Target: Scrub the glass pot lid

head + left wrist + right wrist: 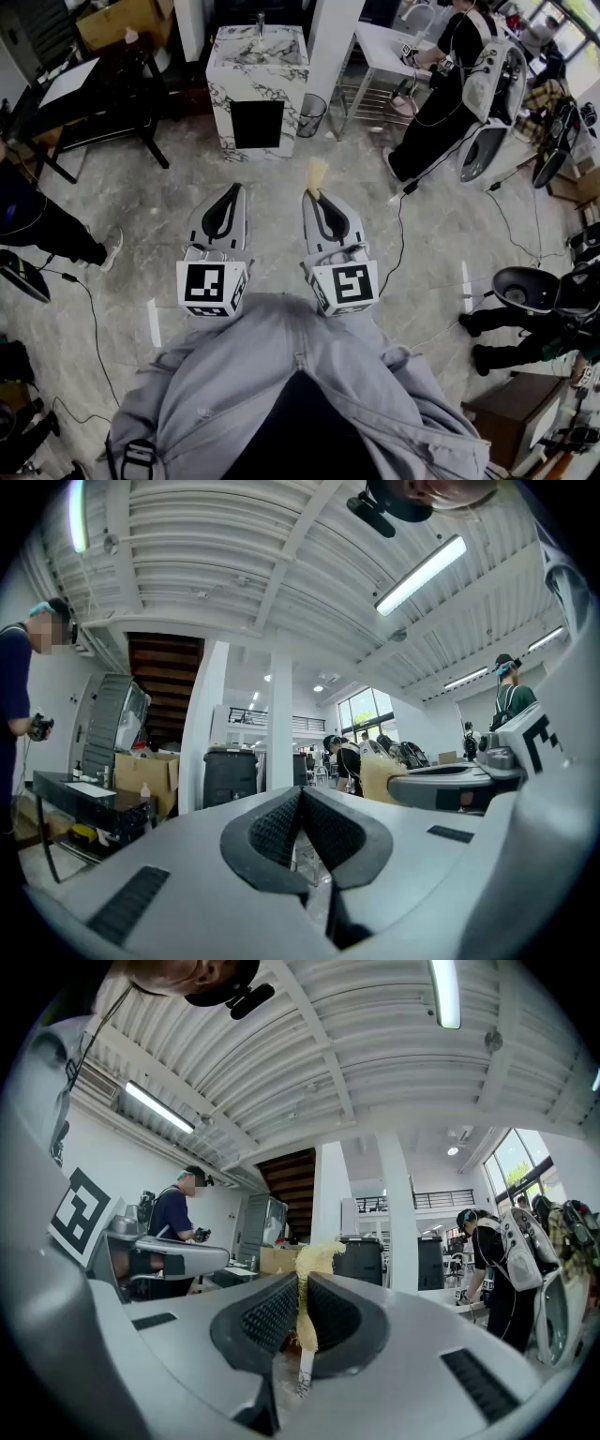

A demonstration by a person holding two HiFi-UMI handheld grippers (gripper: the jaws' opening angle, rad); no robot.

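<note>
Closest to me, over the front of my grey hoodie [281,375], I hold both tools level and side by side. My left gripper [229,190] has its jaws clenched on nothing, the ribbed pads meeting with only air behind them. My right gripper [315,195] has its jaws grasping a yellow scrubber [317,174], which sticks out past the tips, with a small white tag hanging below the pads. The glass pot lid is in none of my views, so I judge the scrubbing has not begun and I must first find the lid. The scrubber looks soft and thin where I pinch it, so a quick swing or a brush against something could pull it loose. With the left jaws closed, I would also have to open them before I could steady a slippery lid. The floor [281,169] straight ahead is bare tile and gives me room to step forward. To my right, though, a black cable [401,220] trails across it and could catch a foot. Further on stands a marble sink stand [256,70] with hard square corners and a wire bin [311,114] just beside it. Beyond that a person [441,103] works at a white desk [384,42]. A dark desk [94,103] closes off the left side.
</note>
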